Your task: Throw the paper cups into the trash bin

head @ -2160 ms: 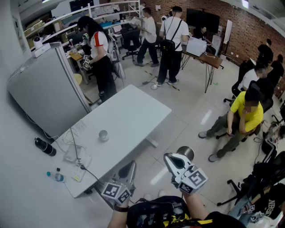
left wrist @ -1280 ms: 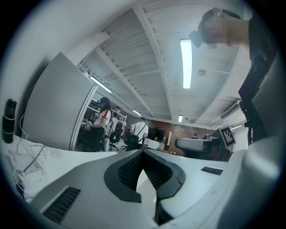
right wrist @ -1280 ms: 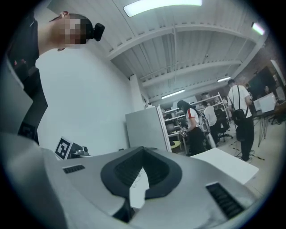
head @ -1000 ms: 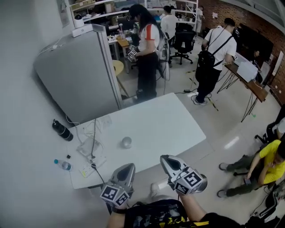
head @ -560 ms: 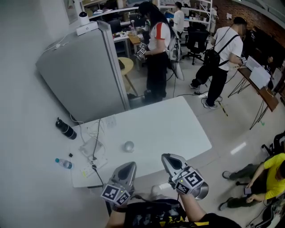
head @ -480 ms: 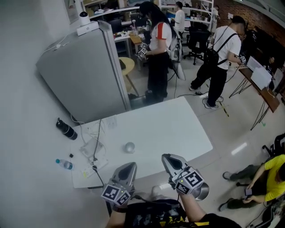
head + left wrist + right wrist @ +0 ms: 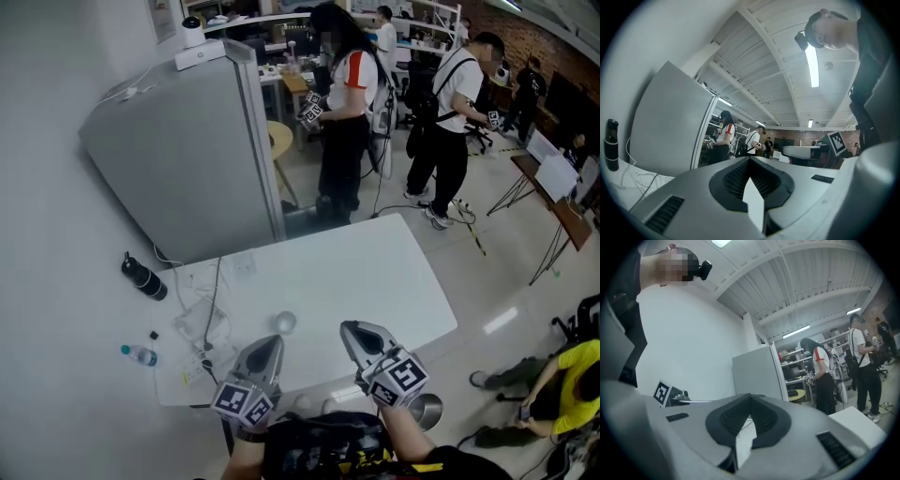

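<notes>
At the near edge of the white worktop (image 7: 375, 272) you are still on the approach, with no cup picked up yet. At far left a black bottle (image 7: 143, 278) and a small water bottle (image 7: 138, 354) sit off the worktop's left edge, and their labels are too small to read. A tangle of cables (image 7: 208, 314) lies on the worktop's left end. The one paper cup (image 7: 284, 322) in sight stands upright near the front edge, just beyond your left tool (image 7: 265, 347). That tool's jaws are together and carry nothing. Your right tool (image 7: 358, 333) is likewise closed tight and empty. The round metal trash bin (image 7: 429, 412) stands on the floor below it, partly hidden. Judging from this, the next move calls for opening one tool, straddling the cup and closing gently so the thin wall does not crush. The only print visible is the square markers on the tools' cubes, and no brand can be read.
</notes>
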Action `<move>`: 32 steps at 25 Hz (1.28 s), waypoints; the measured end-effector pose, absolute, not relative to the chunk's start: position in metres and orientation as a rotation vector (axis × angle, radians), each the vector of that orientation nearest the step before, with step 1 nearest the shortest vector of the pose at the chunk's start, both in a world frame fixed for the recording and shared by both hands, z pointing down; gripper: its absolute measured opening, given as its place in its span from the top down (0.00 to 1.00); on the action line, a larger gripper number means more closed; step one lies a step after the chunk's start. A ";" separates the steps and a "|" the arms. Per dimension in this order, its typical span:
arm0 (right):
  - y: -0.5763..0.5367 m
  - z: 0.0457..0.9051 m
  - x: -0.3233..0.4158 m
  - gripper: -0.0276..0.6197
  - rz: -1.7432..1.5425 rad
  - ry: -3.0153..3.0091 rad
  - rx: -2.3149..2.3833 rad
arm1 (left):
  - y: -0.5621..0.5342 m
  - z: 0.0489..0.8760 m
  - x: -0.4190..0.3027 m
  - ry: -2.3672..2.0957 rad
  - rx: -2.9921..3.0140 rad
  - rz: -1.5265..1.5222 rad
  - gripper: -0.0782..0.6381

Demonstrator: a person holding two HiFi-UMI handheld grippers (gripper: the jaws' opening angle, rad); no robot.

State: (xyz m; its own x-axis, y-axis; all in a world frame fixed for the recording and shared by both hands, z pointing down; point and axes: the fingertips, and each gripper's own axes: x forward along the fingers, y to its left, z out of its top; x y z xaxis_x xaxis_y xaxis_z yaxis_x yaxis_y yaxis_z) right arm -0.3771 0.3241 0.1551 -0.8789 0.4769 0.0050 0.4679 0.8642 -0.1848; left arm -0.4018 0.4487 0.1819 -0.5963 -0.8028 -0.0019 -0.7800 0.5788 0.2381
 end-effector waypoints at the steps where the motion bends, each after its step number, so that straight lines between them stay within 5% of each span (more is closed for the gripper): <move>1: 0.329 0.154 -0.380 0.95 0.254 -2.992 -0.786 | 0.451 0.182 -0.406 -2.700 1.352 -0.329 0.89; 26: 0.385 0.249 -0.441 0.95 0.126 -2.720 -1.089 | 0.541 0.199 -0.423 -2.855 0.935 -0.376 0.89; 32: 0.399 0.321 -0.452 0.67 0.072 -2.604 -1.035 | 0.560 0.206 -0.411 -2.834 0.863 -0.355 0.89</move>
State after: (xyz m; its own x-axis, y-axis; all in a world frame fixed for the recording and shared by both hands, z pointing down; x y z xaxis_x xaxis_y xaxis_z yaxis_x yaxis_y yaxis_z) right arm -0.4517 0.3994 0.3213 -0.6785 0.6751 0.2895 0.6580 0.7338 -0.1691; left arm -0.4114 0.5603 0.2058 -0.8214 -0.5646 0.0811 -0.5271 0.8056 0.2704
